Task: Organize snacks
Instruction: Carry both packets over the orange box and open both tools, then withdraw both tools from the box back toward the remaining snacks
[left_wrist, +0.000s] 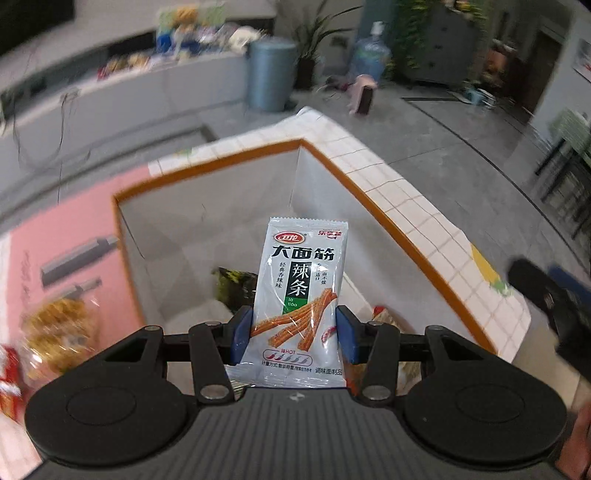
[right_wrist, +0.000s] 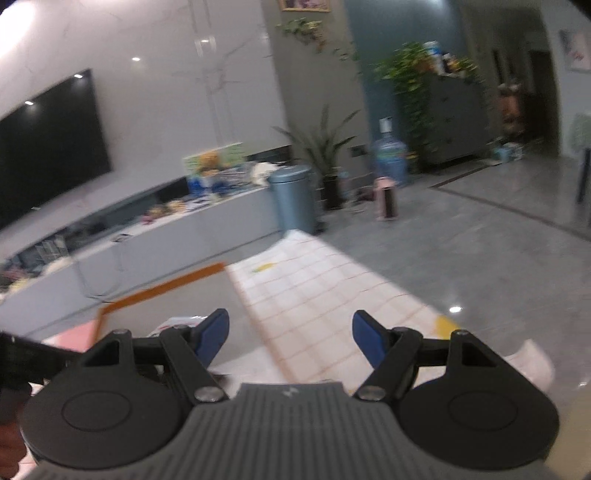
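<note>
My left gripper (left_wrist: 294, 334) is shut on a silver spicy-strip snack packet (left_wrist: 301, 295), held upright above a white storage box with an orange rim (left_wrist: 236, 157). A dark green snack pack (left_wrist: 236, 288) and another orange-and-white packet (left_wrist: 384, 314) lie inside the box. In the right wrist view my right gripper (right_wrist: 290, 338) stands open with nothing between its blue pads, raised over the checked tablecloth (right_wrist: 332, 295). The box's orange rim (right_wrist: 166, 291) shows at its left.
Bagged golden snacks (left_wrist: 55, 328) and a red packet (left_wrist: 9, 380) lie on a pink sheet (left_wrist: 74, 229) left of the box. The other gripper's black body (left_wrist: 554, 299) is at the right. Beyond the table are a TV cabinet (right_wrist: 147, 236), a blue bin (right_wrist: 293, 199) and a grey floor.
</note>
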